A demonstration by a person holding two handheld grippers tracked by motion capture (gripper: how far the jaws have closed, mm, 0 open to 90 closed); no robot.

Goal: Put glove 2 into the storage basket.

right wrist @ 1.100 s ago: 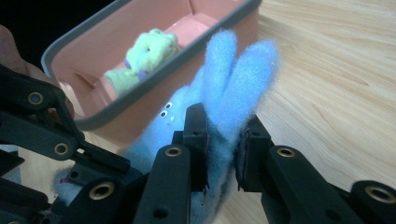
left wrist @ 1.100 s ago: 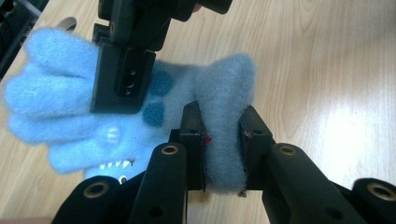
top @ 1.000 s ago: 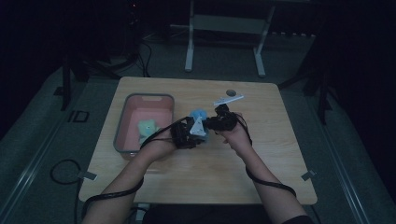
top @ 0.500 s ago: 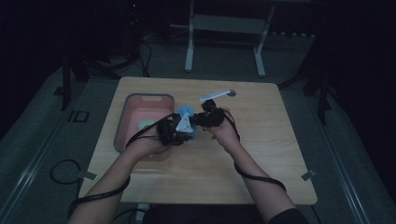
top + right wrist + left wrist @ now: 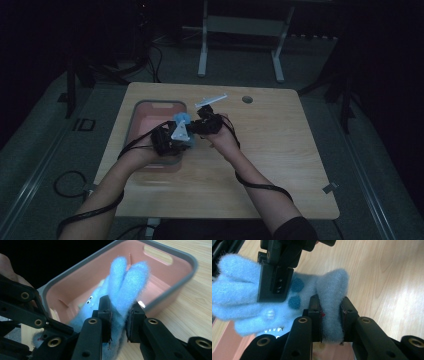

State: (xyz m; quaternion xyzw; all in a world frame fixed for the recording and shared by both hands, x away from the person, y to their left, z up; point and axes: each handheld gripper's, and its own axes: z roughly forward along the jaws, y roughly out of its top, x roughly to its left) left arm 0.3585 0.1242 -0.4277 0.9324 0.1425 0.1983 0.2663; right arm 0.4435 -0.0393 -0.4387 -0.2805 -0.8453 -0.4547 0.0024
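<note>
Both hand-held grippers clamp one blue fleece glove (image 5: pixel 242 300) and hold it off the tabletop (image 5: pixel 280 165), at the bin's near right edge. The left hand-held gripper (image 5: pixel 331 315) is closed tight on a fold of the fabric; the right hand-held gripper (image 5: pixel 119 315) pinches the glove's finger end, jaws nearly shut with fleece squeezed between the pads. Probably a two-point hold to keep the floppy glove spread and controlled, likely for dropping into the pink bin (image 5: pixel 150 107), or it is just out of it; can't tell which. The bin sits on the tabletop's left part. White strip (image 5: pixel 211 100) lies beyond the bin's far right corner, apart from the hands.

High view is dark and small: the glove's shape is lost behind the grippers. The bin's contents are blurred; something pale is inside, unreadable. The glove has dark dots and small eyes; the rest is cut off.
</note>
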